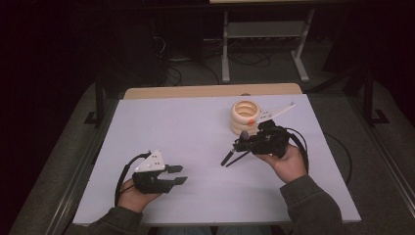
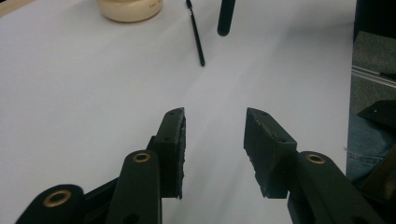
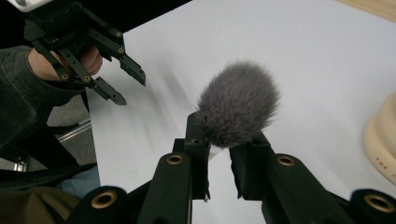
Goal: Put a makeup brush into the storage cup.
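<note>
The left gripper [image 1: 178, 175] sat low near the desk's near edge toward the left corner, held from behind by the left hand [image 1: 133, 193], its jaws apart with nothing between them. The right gripper [image 3: 219, 151], held by the right hand [image 1: 286, 164] toward the desk's right edge, had its jaws clamped, pointing left.

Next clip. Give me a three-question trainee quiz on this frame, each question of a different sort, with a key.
1. True or false: the left gripper has nothing between its jaws.
2. What does the right gripper hold? A) a spoon B) a fluffy grey brush C) a cloth
3. Fill in: the cream ringed container stands on the white ____.

Key: 1 true; 2 B; 3 table.
</note>
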`<state>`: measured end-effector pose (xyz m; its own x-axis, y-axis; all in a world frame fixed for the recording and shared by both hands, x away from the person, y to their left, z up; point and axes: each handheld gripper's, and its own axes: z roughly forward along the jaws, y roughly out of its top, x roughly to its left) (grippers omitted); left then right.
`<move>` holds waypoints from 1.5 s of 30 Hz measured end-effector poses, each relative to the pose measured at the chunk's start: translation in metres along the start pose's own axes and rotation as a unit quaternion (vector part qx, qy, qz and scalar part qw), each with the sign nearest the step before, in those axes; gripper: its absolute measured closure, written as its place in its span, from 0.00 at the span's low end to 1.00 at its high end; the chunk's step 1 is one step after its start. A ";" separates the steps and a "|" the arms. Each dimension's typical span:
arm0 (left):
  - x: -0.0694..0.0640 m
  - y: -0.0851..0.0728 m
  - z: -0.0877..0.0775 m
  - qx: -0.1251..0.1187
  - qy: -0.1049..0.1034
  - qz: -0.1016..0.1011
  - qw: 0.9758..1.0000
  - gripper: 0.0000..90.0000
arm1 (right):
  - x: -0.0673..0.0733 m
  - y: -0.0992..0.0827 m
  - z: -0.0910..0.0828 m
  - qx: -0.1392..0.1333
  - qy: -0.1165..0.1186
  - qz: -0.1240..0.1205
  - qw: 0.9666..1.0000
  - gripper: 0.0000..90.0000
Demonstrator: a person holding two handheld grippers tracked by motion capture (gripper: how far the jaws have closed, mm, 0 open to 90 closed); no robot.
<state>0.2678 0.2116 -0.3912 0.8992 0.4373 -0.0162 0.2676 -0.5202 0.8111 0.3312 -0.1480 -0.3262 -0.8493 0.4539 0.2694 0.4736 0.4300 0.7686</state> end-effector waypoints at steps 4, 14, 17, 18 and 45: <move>0.002 -0.001 -0.001 0.001 0.004 -0.001 1.000 0.61 | -0.002 0.004 -0.004 0.001 -0.005 -0.001 1.000 0.85; 0.007 -0.005 -0.008 0.001 0.012 -0.014 1.000 0.58 | -0.010 0.020 -0.016 0.000 -0.020 -0.002 1.000 0.85; 0.008 -0.005 -0.007 0.001 0.011 -0.014 1.000 0.57 | -0.014 0.027 -0.022 -0.001 -0.029 0.001 1.000 0.85; 0.008 -0.005 -0.007 0.001 0.011 -0.014 1.000 0.57 | -0.014 0.027 -0.022 -0.001 -0.029 0.001 1.000 0.85; 0.010 -0.005 -0.013 -0.020 0.019 -0.023 0.999 0.56 | -0.051 0.084 -0.050 -0.012 -0.113 0.017 0.993 0.85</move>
<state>0.2711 0.2286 -0.3875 0.8717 0.4890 -0.0326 0.2943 -0.4691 0.8327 0.4027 -0.1742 -0.2468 -0.7576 0.6324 0.1617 0.4935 0.3927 0.7760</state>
